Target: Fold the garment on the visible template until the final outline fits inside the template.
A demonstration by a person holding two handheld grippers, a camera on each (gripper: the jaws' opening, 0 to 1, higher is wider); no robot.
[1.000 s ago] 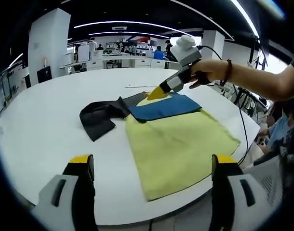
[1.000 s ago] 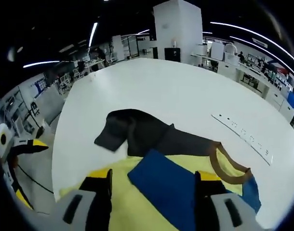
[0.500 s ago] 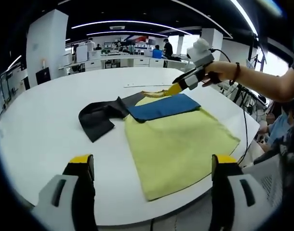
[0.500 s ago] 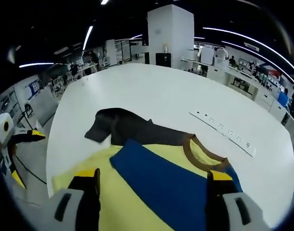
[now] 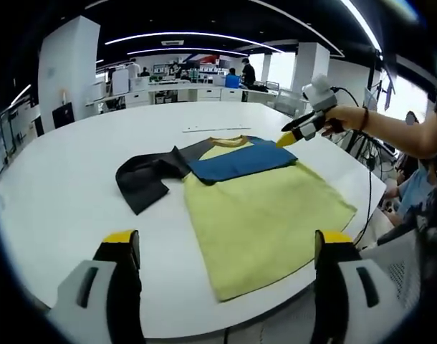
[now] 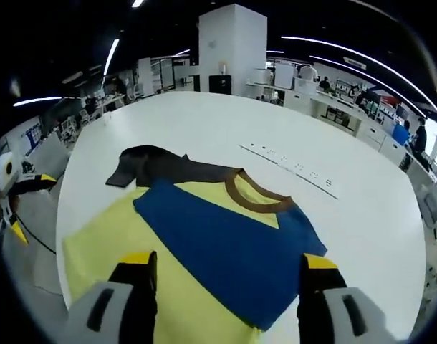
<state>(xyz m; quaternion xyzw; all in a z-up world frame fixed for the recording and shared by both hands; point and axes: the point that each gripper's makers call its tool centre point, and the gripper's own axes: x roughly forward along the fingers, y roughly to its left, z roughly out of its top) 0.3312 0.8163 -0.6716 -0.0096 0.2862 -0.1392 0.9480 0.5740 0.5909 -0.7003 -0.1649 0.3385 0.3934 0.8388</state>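
Both feeds bright enough for me, lit from overhead by long curved LED ceiling strips. Daylight blows out the far right windows in left gripper view. Round white tabletop reads evenly, mild glare, soft shadows w/ no hard edges. Yellow, blue and black short-sleeved shirt is sharp mid-frame. Heavy fisheye bend twd edges: straight lines bow, bkgd desks smear. My own yellow-tipped jaws at bottom look slightly soft.

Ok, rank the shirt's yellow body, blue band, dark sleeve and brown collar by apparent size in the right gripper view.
1. Blue band and yellow body: too close to rank; the body runs behind the gripper.
2. Dark sleeve.
3. Brown collar, smallest.
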